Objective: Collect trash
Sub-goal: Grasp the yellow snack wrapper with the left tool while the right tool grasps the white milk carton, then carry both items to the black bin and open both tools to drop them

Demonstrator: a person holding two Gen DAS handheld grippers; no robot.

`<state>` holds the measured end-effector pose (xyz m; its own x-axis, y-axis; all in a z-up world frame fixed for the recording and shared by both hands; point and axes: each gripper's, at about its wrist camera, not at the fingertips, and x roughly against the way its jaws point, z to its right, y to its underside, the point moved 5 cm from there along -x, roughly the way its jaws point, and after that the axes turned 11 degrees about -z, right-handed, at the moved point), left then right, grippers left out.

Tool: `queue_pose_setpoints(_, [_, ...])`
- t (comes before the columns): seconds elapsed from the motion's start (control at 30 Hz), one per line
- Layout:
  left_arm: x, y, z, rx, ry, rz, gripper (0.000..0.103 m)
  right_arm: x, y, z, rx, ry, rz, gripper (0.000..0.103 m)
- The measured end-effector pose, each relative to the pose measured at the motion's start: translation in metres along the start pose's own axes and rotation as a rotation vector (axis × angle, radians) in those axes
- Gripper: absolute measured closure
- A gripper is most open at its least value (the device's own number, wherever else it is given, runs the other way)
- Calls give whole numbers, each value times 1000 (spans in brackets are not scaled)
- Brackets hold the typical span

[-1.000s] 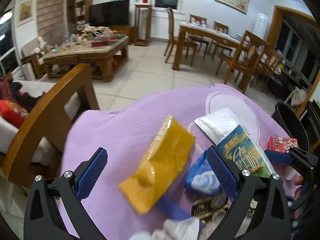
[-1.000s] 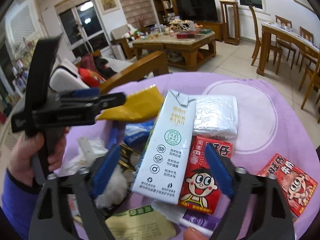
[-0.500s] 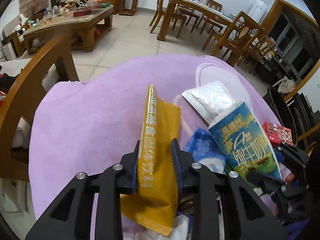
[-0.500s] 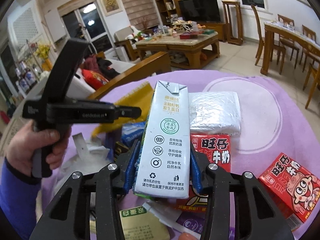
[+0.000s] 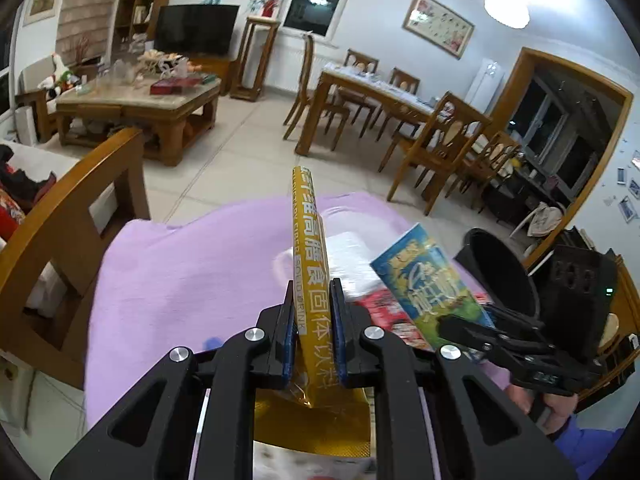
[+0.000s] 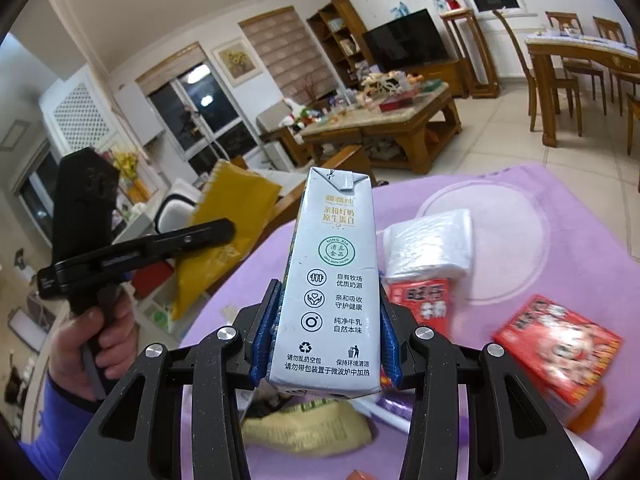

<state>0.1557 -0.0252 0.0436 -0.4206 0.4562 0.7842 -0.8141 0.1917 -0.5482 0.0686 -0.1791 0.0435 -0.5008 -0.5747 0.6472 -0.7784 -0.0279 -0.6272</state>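
My left gripper point(image 5: 312, 294) pinches a flat yellow drink-powder packet point(image 5: 310, 232) edge-on, lifted above the purple cloth point(image 5: 192, 272); its jaws are closing on the packet. My right gripper point(image 6: 328, 296) is shut on a tall pale milk carton point(image 6: 336, 264), held upright above the cloth. From the left wrist the carton point(image 5: 432, 280) shows its blue side at the right, held by the right gripper point(image 5: 460, 324). From the right wrist the packet point(image 6: 224, 240) hangs at the left in the left gripper point(image 6: 216, 232).
On the cloth lie a clear plastic packet point(image 6: 428, 244), two red milk boxes point(image 6: 556, 344) point(image 6: 424, 300) and a beige pouch point(image 6: 308, 424). A black bin point(image 5: 500, 276) stands beyond the table's right edge. A wooden chair back point(image 5: 68, 216) rises at the left.
Both grippers closed, the left on the yellow packet and the right on the milk carton, then both rose off the cloth with their loads.
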Motion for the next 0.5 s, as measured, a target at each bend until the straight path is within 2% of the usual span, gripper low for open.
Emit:
queue_pose_setpoints(0.17, [-5, -9, 54, -37, 53, 23, 87, 60, 7, 31, -38, 41, 56, 60])
queue_pose_setpoints(0.23, [-18, -14, 85, -65, 81, 21, 87, 92, 10, 56, -71, 68, 96, 60])
queue_pose_setpoints(0.37, [-57, -22, 147, -118, 152, -12, 87, 151, 24, 123, -170, 145, 172, 59])
queue_pose_setpoints(0.5, [-112, -27, 211, -165, 230, -78, 87, 205, 54, 200, -284, 265, 228, 59])
